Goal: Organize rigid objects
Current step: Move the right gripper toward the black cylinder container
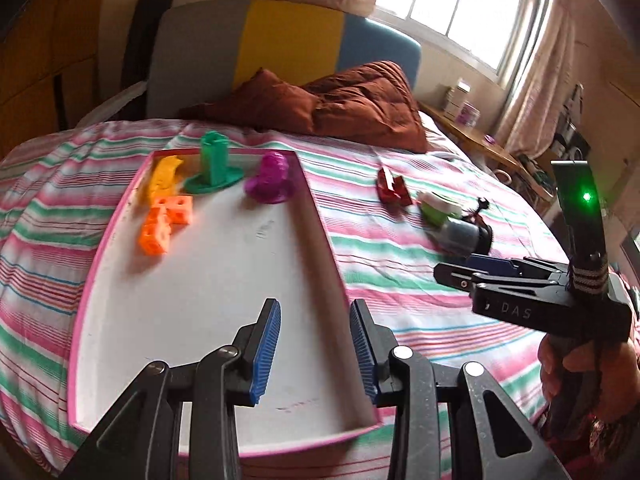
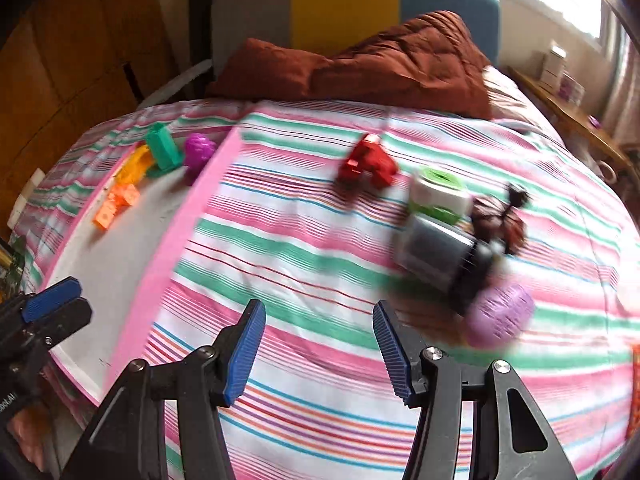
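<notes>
A pink-rimmed white tray lies on the striped bed. In it are orange cubes, a yellow piece, a green tower and a purple figure. On the bedcover to its right lie a red toy, a green-and-white cup, a grey-black cylinder, a dark brown tuft and a lilac egg. My left gripper is open and empty over the tray's near end. My right gripper is open and empty over the bedcover, short of the toys.
A brown quilt and pillow lie at the head of the bed. A wooden side table with small items stands at the right under the window. A wooden wardrobe stands at the left.
</notes>
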Available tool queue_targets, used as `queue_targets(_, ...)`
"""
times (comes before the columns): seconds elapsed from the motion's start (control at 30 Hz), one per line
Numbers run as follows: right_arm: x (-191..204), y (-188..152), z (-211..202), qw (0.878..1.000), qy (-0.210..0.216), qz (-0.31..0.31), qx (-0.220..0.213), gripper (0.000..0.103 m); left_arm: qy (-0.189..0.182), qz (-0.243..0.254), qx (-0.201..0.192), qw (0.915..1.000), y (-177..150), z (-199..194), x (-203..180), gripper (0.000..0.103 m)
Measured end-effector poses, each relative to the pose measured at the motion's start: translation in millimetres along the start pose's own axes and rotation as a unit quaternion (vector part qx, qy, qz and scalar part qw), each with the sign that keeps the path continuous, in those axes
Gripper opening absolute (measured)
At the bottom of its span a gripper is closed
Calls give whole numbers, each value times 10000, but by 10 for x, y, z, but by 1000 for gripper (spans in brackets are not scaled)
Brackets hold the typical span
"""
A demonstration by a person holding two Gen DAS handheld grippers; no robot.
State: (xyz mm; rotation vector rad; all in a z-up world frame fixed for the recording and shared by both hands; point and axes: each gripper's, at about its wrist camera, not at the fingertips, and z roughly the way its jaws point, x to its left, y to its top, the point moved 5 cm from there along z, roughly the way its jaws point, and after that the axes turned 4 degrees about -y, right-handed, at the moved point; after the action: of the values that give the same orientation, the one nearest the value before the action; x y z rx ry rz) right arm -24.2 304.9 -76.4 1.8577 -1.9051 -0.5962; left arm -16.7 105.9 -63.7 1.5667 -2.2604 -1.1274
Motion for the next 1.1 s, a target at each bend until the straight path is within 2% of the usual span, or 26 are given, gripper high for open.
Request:
queue_targets(0.27, -789, 28, -183, 9944, -167, 880, -553, 57, -212, 301, 96, 9993, -159, -6, -324, 36)
queue_targets(0.4, -979, 165, -70, 9909, -264, 1213, -513, 57, -209, 398, 121, 9989, -205, -22, -408, 36)
queue_targets(0.6, -1144, 269, 111, 9898, -640, 1213, -398, 57, -169, 415, 143, 9989, -230, -32, -430, 36)
queue_targets(0.77, -1450, 176, 44, 9849, -741, 1501, -444, 58, -154, 398, 124, 9990, -223, -46, -435, 36)
queue_targets(0.87, -1654, 68, 30, 9817, -825, 1692, -287, 59, -183, 409, 141, 9989, -222, -29, -470, 36)
queue_targets(0.97, -1775, -50, 56, 9814, -786, 1751, -84, 59, -213, 489, 182, 9984, -239, -4, -543, 36)
queue_targets(1.1, -1852, -130, -28, 9814, -657, 1798, -129, 59, -253, 622, 262, 9974, -267, 32, -653, 36)
